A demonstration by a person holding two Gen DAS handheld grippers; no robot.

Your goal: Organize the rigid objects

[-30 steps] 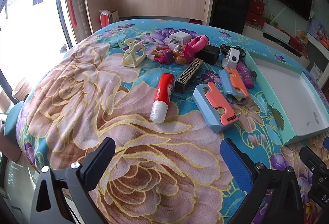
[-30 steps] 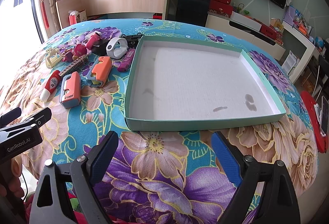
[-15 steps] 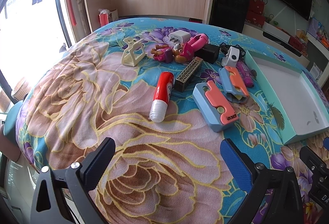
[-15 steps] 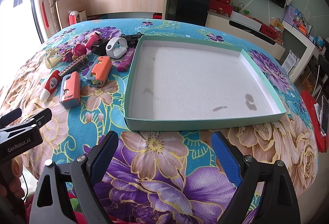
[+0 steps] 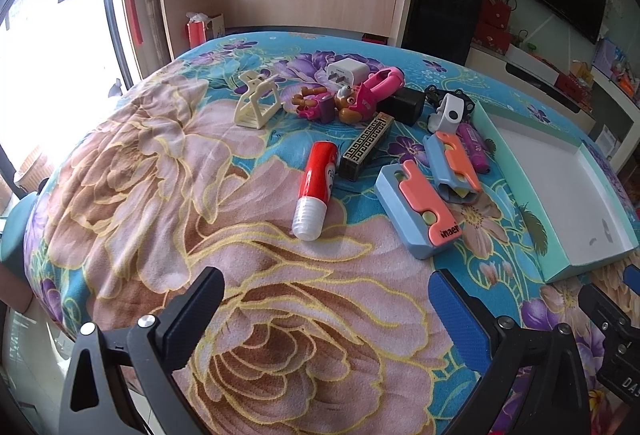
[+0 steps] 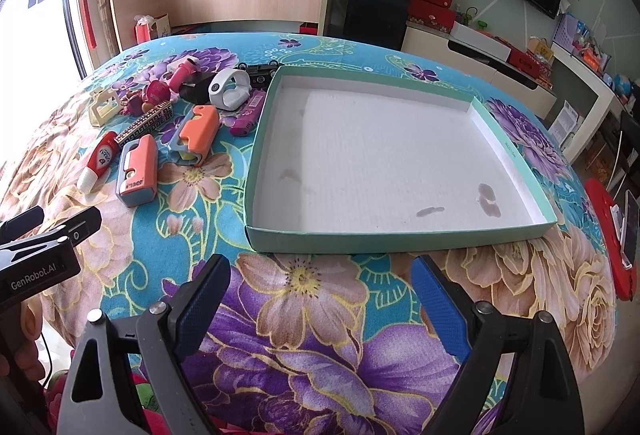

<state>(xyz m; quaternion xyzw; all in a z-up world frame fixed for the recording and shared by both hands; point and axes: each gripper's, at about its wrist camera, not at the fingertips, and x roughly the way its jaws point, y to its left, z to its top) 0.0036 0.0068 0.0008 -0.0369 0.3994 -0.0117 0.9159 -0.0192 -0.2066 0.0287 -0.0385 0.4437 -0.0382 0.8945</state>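
While both the left gripper (image 5: 326,309) and right gripper (image 6: 320,293) hover wide open and empty over the floral blanket (image 5: 160,195), the small objects (image 6: 168,131) lie clustered just left of the shallow green box (image 6: 400,237).

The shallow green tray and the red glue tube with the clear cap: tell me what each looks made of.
Shallow green tray: probably cardboard, matte, with thin folded walls and a stained white paper lining. Red glue tube: apparently glossy plastic, with a translucent ribbed cap.
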